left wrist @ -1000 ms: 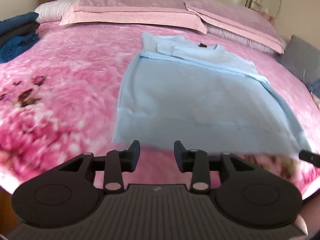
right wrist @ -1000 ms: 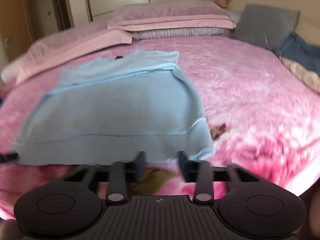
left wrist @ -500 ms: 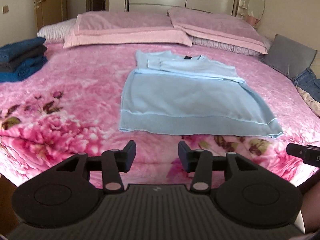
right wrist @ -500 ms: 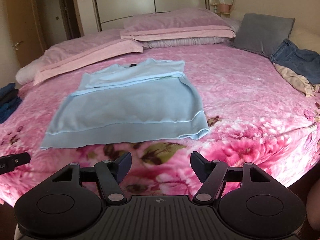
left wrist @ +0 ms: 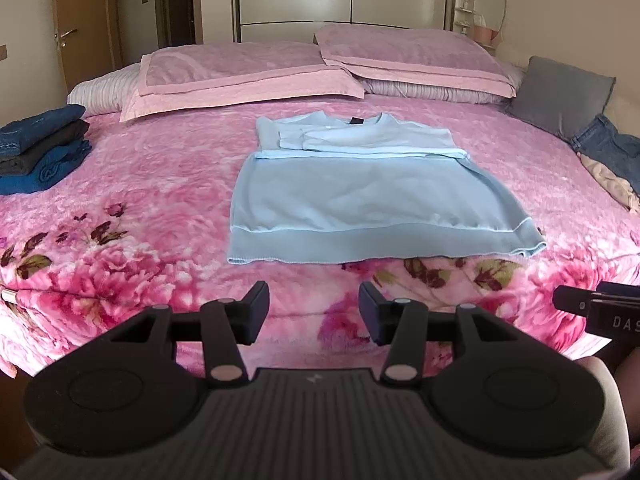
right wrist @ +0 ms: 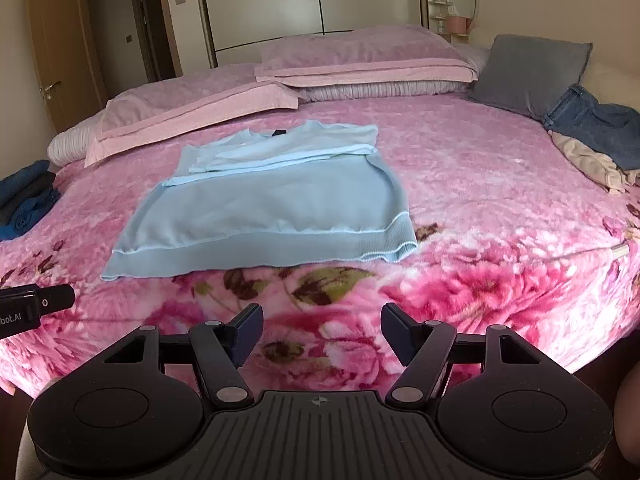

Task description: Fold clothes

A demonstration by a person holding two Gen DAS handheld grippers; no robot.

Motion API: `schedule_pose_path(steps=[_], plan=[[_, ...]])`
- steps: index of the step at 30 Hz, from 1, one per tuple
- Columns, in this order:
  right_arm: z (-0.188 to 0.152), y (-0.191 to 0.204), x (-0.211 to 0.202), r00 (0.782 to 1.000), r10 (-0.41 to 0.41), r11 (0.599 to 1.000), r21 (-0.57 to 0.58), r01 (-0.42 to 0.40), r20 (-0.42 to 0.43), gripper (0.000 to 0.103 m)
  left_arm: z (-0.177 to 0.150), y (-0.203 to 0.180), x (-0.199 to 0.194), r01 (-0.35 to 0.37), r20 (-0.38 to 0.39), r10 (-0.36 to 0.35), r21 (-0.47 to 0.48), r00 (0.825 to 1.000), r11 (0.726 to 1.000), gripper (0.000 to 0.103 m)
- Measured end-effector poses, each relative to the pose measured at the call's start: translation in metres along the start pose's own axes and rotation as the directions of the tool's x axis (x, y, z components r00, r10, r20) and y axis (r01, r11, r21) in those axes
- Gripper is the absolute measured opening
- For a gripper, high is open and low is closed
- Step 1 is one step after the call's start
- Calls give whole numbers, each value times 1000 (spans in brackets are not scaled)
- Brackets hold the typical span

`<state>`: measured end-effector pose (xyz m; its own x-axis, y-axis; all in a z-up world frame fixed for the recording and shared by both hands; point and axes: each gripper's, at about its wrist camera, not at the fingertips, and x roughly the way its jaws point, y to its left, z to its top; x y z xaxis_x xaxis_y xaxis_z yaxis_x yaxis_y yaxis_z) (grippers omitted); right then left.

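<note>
- Both tools hang over the near edge of the bed, apart from the clothes, with nothing between their fingers.
- Left gripper (left wrist: 312, 307): its jaws are opening at this moment, a clear gap between the two dark pads, only the flowered blanket (left wrist: 140, 208) showing through.
- Right gripper (right wrist: 322, 330): jaws spread wide — wider than the left pair — and empty, over the blanket's big pink blooms.
- Each tool peeks into the other's view: a black tip of the right one at the right edge of the left view, a black tip of the left one at the left edge of the right view.
- Just beyond the fingers lies the light blue sweater (left wrist: 360, 196), flat on the blanket in the middle of the bed, hem towards the tools, neck towards the pillows.
- Its sleeves are folded in across the chest, forming a paler band below the collar; a small dark label sits at the neck.
- Off to the left, well apart from the sweater, a stack of folded dark blue clothes (left wrist: 38, 148) rests on the blanket.
- Off to the right — near the grey cushion (right wrist: 528, 72) — a loose heap of jeans (right wrist: 592, 128) and a beige garment (right wrist: 588, 164) lies unfolded.
- Pink pillows (left wrist: 248, 76) line the head of the bed, with wardrobe doors behind them.
</note>
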<state>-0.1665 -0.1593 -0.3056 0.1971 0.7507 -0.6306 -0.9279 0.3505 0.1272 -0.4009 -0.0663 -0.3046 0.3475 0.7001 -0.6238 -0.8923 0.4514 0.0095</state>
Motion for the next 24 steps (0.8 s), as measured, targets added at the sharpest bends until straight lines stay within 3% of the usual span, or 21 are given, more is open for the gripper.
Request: schedule_pose_path(steps=[11,24], plan=[[-4,1,25,998,-11,1000,-15,10,-58,69,-5,2,32,-7,-66,7,-7,998,1000,46],[-13,-12,72,986,-25,1000,9,27,-162,69,-18,9,83,2,-186,-5,-16,982,1000,46]])
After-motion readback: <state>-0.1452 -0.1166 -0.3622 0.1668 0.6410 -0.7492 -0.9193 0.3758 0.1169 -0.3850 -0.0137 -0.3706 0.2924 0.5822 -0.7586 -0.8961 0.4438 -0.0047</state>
